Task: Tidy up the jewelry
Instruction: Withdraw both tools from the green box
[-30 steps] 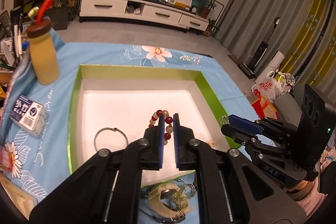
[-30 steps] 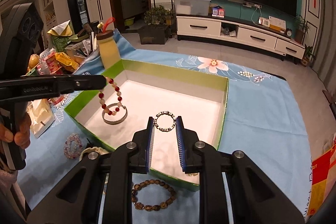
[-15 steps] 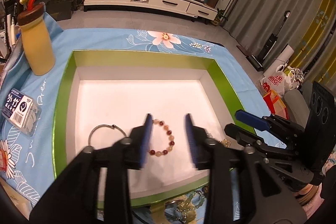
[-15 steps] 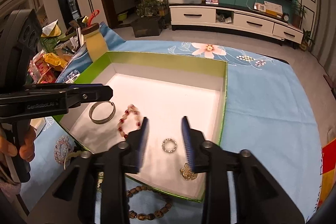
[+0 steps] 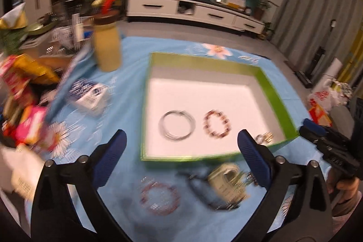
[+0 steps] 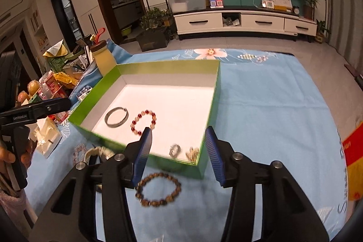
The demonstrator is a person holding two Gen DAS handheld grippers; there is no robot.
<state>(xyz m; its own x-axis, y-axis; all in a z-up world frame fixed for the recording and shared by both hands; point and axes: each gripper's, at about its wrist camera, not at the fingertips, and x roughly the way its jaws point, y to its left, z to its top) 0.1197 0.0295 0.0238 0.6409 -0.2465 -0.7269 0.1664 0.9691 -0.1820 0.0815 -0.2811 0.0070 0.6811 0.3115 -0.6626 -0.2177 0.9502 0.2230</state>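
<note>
Green-rimmed box (image 6: 216, 85) — round beaded bracelet (image 6: 144, 122), smooth metal bangle (image 6: 116, 117).

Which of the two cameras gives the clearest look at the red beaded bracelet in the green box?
The right wrist view: the red beaded bracelet is sharp there, each bead distinct, lying beside the silver bangle. The left wrist view shows the bracelet unobstructed too, but smeared by motion blur.

From my right wrist camera, the box (image 6: 211, 103) sits on the cloth (image 6: 267, 106). Inside it, the bangle (image 6: 116, 114) lies left of the bead bracelet (image 6: 143, 122); the ring (image 6: 175, 150) and charm (image 6: 192, 153) lie in the near right corner. Another bracelet (image 6: 158, 189) lies on the cloth before the box. The bottle (image 6: 104, 58) stands behind its far left corner.
</note>
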